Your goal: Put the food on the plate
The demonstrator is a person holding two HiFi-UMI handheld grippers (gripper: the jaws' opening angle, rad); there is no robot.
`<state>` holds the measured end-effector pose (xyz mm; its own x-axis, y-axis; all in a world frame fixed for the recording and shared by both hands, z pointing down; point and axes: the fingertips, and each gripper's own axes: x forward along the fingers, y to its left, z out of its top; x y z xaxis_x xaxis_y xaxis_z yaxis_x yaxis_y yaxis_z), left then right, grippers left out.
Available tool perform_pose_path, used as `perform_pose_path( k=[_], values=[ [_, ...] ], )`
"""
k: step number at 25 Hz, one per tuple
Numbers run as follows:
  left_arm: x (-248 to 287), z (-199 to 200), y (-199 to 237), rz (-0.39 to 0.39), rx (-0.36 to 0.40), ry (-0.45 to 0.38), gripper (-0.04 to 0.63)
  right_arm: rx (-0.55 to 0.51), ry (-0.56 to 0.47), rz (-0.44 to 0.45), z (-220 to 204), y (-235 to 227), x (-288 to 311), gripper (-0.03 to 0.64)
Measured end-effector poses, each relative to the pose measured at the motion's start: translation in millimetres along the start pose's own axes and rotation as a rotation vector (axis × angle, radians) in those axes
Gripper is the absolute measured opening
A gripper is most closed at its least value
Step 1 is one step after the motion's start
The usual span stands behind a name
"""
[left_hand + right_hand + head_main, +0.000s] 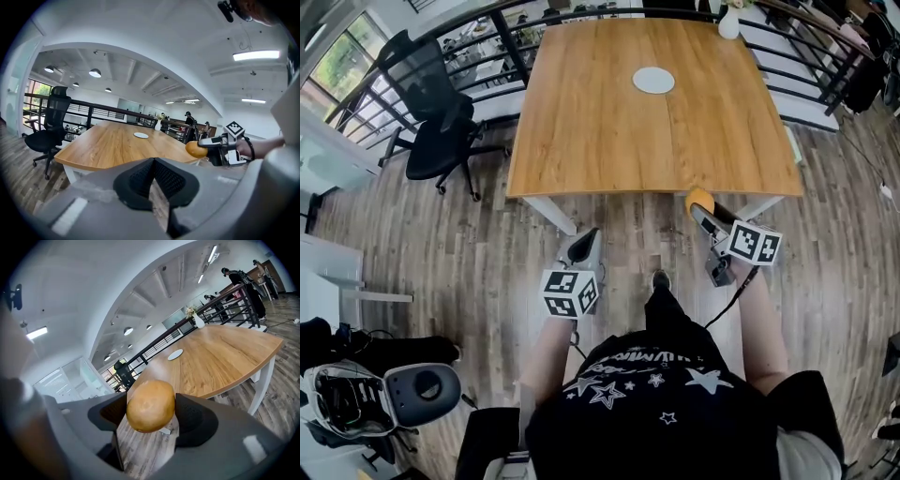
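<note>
A round golden-brown potato [150, 405] sits clamped between the black pads of my right gripper [151, 414], which is shut on it. In the head view this potato [699, 200] hangs just before the near edge of the wooden table [609, 141]. The white plate [653, 81] lies empty on the far half of the table, also seen as the plate [175, 354] and the plate [140, 135]. My left gripper [584, 246] is short of the table edge over the floor. Its pad tips meet at the left gripper [152, 164], with nothing between them.
A black office chair [441, 141] stands to the left of the table. A white vase [728, 22] sits at the table's far edge, by a dark railing [825, 66]. Wooden floor lies under both grippers. A white table leg [553, 214] is ahead of the left gripper.
</note>
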<state>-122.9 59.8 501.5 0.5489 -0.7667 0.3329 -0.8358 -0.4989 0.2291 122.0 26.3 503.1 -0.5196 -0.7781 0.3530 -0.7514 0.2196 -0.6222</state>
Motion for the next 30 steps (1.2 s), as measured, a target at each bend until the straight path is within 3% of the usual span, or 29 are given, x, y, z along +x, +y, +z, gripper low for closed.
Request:
perform_pose_path(
  k=[14,30],
  values=[
    [89,38,7,0.040,-0.006,0.006,0.002,-0.008,0.029,0.034,81,-51,57,0.328],
    [151,61,8,0.099,0.002,-0.023,0.002,-0.037,0.050,0.119,132,-83,100,0.327]
  ],
)
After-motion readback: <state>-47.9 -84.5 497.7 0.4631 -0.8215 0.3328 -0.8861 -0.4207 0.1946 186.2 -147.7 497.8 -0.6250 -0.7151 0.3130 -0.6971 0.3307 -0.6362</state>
